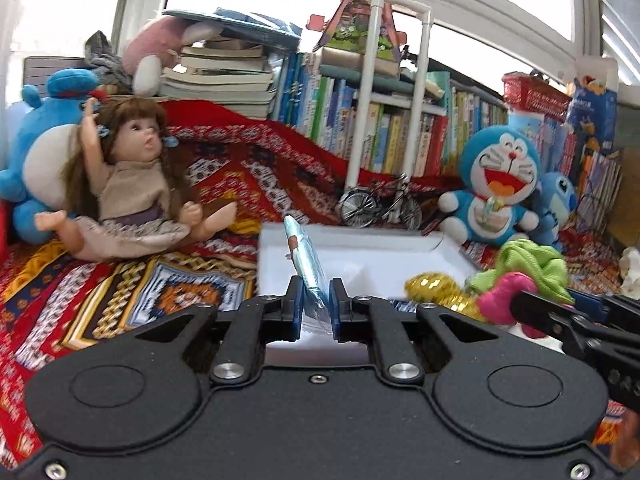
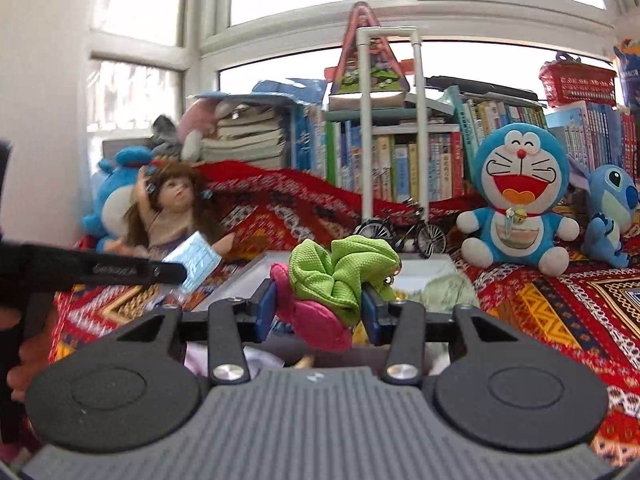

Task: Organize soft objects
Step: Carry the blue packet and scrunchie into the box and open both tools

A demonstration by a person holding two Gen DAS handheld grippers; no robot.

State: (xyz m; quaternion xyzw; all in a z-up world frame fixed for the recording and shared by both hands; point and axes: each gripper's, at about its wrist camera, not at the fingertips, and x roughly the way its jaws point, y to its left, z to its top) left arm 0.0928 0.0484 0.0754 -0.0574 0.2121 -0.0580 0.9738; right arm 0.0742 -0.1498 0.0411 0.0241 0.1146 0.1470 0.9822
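two grippers are up over a red patterned blanket [image 2: 540, 304] that covers the whole surface and climbs toward a long row of books [image 1: 392, 140] under the window. the landmark for everything is the white tray [image 1: 400, 248] lying on that blanket. behind the tray and to its left sits a long-haired doll [image 1: 132, 184], leaning against a big blue plush [image 1: 36, 152]. behind the tray to its right sits a blue and white cat plush [image 2: 520, 200], with a smaller blue plush [image 2: 612, 212] just beside it, further from the tray. right behind the tray's far rim stands a little metal bicycle model [image 1: 380, 204], in front of a white pipe frame [image 1: 384, 80].

the right gripper [image 2: 320, 304] is clenched on a green scrunchie [image 2: 340, 276] and a pink soft piece [image 2: 316, 320] bunched together, held above the tray's near side; a gold scrunchie [image 1: 436, 292] shows beside that bundle in the left wrist view, though i cannot tell whether it lies in the tray or hangs from the bundle. the left gripper [image 1: 316, 308] is pinched tight on a folded blue face mask [image 1: 304, 260], which sticks up from its pads above the tray's left part
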